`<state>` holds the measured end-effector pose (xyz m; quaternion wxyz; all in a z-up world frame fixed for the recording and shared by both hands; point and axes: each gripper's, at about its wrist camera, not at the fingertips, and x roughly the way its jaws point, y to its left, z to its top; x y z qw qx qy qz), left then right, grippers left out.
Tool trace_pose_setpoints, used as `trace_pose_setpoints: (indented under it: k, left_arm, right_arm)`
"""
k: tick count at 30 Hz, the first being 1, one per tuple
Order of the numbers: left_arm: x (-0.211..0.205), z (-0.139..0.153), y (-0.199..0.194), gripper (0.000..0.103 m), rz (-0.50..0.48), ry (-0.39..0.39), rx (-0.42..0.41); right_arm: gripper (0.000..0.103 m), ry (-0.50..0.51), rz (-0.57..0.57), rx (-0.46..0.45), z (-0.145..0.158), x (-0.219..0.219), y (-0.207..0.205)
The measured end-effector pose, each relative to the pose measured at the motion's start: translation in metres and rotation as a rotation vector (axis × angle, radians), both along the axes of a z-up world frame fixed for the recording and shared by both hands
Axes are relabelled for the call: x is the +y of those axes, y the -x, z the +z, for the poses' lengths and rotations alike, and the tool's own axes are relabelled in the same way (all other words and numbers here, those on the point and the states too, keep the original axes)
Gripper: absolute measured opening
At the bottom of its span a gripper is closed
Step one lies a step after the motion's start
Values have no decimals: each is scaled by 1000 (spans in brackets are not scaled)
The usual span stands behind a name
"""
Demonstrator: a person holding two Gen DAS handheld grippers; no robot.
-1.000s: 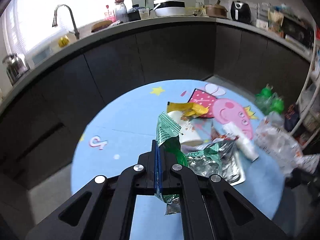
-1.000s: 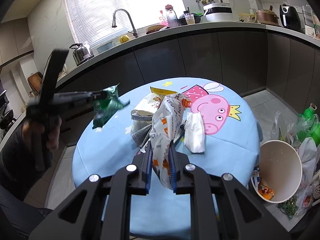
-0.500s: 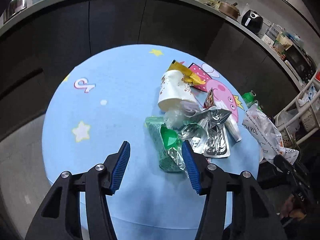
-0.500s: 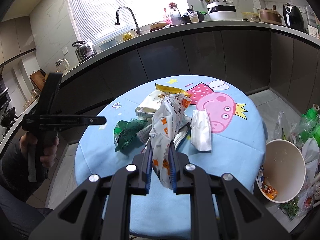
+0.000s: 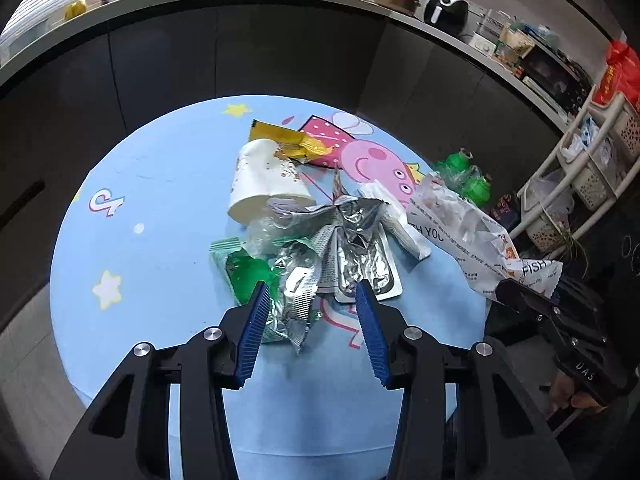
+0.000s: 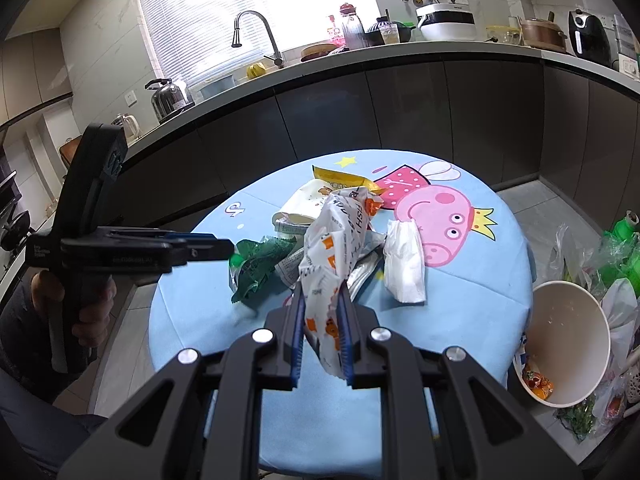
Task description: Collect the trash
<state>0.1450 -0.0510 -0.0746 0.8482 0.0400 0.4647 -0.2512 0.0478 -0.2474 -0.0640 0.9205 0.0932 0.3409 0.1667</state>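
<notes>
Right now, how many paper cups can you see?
2. One cup lies on its side on the table by the yellow wrapper. One big cup stands off the table's right edge. Wrappers could hide more.

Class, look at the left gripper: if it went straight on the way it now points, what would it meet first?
Probably the crumpled silver and green wrapper, which lies between the closing jaws of the left gripper, on the blue table. Depth is uncertain.
</notes>
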Motion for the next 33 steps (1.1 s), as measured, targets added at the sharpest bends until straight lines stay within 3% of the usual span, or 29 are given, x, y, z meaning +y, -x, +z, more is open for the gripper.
trace_pose_setpoints:
  k: [8,10,12,13,15,16,17,19,25,27,29,33]
  left_arm:
    - [-21,-35,-8,40,10,-153,1]
    - [-18,-41,-16,16,27,-148,41]
    - [-7,-38,-22,13,53,-81,76]
    - [1,-31,-23,10,54,-1,103]
    - [22,-17,-25,9,31,264,188]
    - [33,-10,-26,9,35,360,209]
    - [40,-6,-27,9,48,390,206]
    - [52,-8,-31,9,76,369,197]
    - [77,-54,-41,10,198,283,298]
    - [78,-51,-37,16,190,279,286]
    - [74,-41,-30,36,169,246,235]
    - [62,-22,-17,37,103,195,172]
  right_arm:
    - [17,-23,-11,-1,-1,-5,0]
    - [17,-24,-9,-5,0,-5,2]
    - [17,-21,-9,-9,1,-6,4]
    - [17,-21,-10,-9,1,-6,5]
    - [17,-22,-13,-10,1,-8,5]
    - [17,-23,-16,-9,1,-9,6]
    - [17,-25,-17,-9,1,-9,6]
    - [17,-28,-12,-9,1,-7,6]
    - [17,-15,15,-13,4,3,7]
    - [17,-12,14,-10,4,3,6]
    - [17,-10,11,-9,4,2,5]
    - [17,-11,12,-7,4,4,5]
